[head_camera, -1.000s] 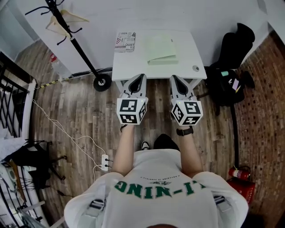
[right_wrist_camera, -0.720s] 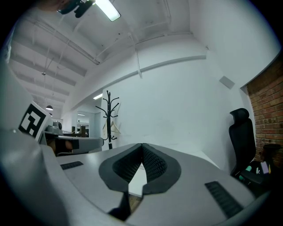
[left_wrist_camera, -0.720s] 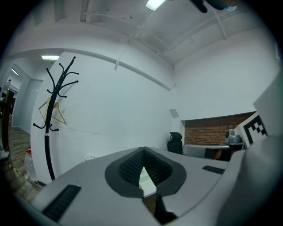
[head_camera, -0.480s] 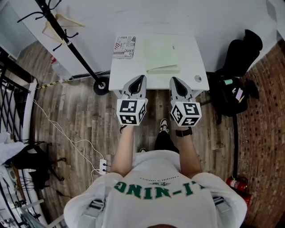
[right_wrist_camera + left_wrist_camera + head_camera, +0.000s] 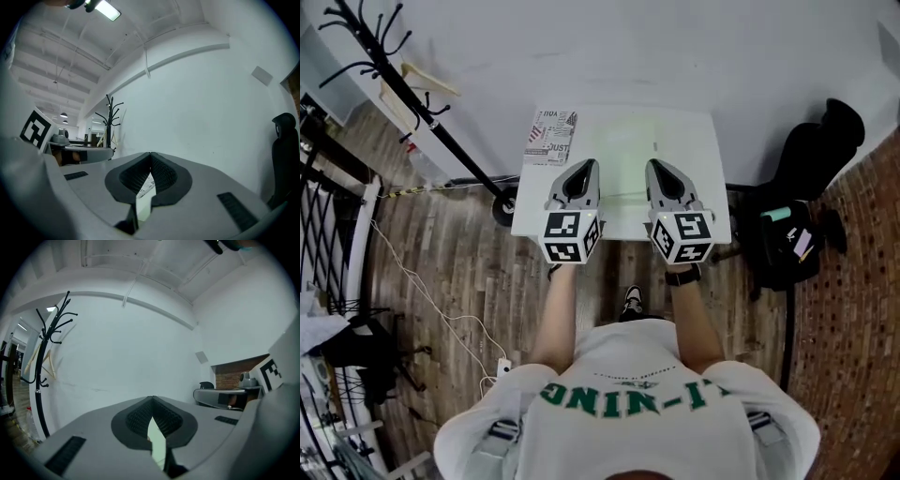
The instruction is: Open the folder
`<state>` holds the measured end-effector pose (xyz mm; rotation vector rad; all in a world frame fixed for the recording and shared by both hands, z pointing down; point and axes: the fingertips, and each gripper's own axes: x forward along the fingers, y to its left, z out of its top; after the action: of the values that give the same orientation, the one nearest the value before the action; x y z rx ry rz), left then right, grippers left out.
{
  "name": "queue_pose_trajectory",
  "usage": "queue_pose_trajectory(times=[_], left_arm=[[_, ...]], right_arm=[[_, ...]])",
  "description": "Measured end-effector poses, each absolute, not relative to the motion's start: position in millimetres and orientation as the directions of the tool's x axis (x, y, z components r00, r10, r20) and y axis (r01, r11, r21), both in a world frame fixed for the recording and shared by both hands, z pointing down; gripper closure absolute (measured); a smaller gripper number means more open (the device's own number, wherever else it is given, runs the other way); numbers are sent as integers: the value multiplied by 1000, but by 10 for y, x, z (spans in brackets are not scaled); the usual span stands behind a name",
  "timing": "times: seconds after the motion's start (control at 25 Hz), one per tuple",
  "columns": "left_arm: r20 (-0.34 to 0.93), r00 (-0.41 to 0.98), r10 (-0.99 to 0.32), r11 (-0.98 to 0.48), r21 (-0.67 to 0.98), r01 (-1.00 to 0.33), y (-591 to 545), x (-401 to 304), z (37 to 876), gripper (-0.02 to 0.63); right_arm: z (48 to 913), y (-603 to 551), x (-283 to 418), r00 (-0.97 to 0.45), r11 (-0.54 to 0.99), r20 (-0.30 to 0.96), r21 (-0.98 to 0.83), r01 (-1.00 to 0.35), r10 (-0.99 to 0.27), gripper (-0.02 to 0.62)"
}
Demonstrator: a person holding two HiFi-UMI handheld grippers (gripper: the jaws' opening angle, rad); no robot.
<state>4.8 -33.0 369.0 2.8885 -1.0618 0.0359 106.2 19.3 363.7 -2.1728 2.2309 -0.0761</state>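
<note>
Item 1: folder [image 5: 626, 155], pale green, closed, lying flat at the middle of a white table [image 5: 705, 173] that stands against a white wall.
Item 2: printed magazine [image 5: 550, 136], on the table's back left corner, just beside the folder.
Item 3: left gripper [image 5: 584, 169], held level over the table's near edge, its tip at the folder's near left part; jaws together at the tips, nothing between them.
Item 4: right gripper [image 5: 659, 169], level, alongside the left one, over the folder's near right part; jaws together, empty.
Item 5: black coat rack [image 5: 412, 103], left of the table, on wooden floor [image 5: 459, 272].
</note>
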Motion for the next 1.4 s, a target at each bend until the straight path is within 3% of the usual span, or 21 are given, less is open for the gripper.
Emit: queue_pose_trajectory(times=[0.4,0.84,1.4], left_arm=[[87,735,-672,-735,44,-677,-781,880,3851,592],[144,724,-675,-724,60,-687,-1149,1200,4178,592],[191,774,-604,-778,69,-625,-1956,1546,4466,592]], right_arm=[[3907,-347,1951,-73,67,66,-87,-994,-995,574],[4471,-705,2201,-150,125,179,-145,-981,-972,540],[5015,-1417,2655,-110,51,324,-184,-982,-940,479]])
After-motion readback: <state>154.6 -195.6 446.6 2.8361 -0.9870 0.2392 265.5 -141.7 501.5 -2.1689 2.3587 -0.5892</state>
